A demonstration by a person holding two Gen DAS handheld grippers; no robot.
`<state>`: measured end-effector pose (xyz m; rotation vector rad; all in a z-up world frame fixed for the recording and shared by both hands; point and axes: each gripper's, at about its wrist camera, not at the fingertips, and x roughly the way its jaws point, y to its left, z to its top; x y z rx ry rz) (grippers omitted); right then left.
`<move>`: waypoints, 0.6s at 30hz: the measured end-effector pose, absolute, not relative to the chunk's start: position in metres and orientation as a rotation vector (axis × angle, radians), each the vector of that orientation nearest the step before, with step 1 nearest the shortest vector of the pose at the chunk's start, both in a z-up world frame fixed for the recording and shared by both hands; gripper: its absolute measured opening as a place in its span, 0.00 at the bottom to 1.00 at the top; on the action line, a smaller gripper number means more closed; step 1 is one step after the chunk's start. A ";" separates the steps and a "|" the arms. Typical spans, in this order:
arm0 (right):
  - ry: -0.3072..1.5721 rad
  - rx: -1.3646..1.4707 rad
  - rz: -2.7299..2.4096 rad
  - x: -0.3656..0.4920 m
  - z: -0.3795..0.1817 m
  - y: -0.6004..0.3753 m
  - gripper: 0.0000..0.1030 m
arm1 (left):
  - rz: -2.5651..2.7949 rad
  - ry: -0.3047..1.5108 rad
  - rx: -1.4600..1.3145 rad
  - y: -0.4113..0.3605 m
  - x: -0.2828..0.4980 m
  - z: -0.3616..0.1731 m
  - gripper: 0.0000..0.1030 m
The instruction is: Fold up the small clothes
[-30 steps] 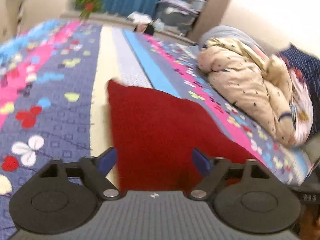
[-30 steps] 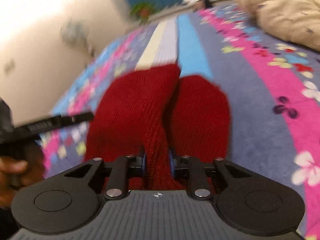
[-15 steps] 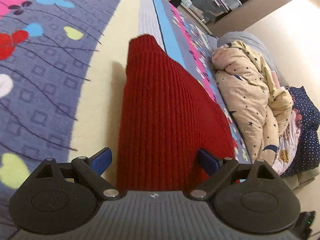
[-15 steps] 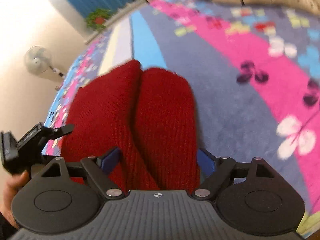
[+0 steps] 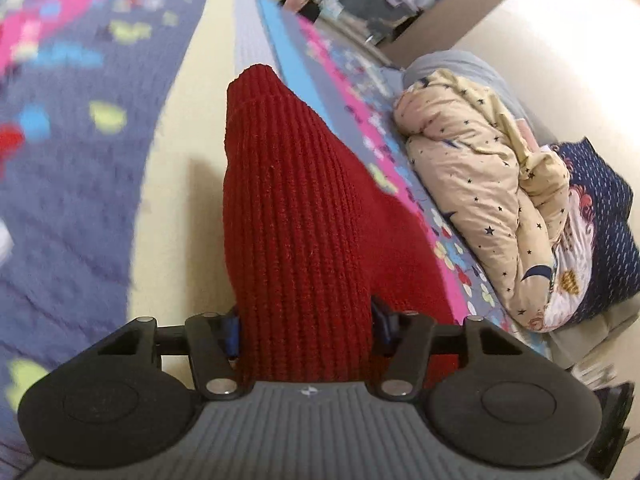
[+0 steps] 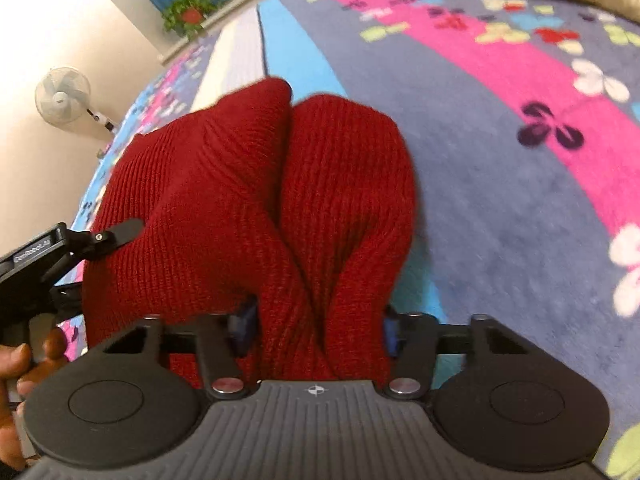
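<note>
Lettering on the left hand-held gripper (image 6: 120,232) at nine o'clock blurs unreadable; both it and the right hand-held gripper (image 6: 318,330) are closing around one red knit garment (image 6: 260,200) on the bed (image 6: 500,200).

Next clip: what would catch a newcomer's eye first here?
The red knit garment fills the middle of both views, bunched between each gripper's closing jaws on the patterned bedspread. Next, the star-print quilt heaped at the right of the left wrist view.

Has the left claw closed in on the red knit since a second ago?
Yes. The left claw was spread wide of the red knit; now its jaws are closing, blue pads at the fabric's edges.
</note>
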<state>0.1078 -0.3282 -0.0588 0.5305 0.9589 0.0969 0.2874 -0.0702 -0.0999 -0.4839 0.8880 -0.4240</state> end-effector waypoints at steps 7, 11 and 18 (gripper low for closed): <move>0.840 0.548 0.312 0.127 -0.046 -0.264 0.39 | -0.335 0.747 -0.379 0.008 0.290 -0.043 0.61; 0.772 0.532 0.445 0.138 -0.032 -0.216 0.38 | -0.252 0.752 -0.429 0.076 0.295 -0.032 0.62; 0.894 0.387 0.496 0.158 -0.044 -0.154 0.43 | -0.003 0.727 -0.451 0.167 0.268 -0.047 0.70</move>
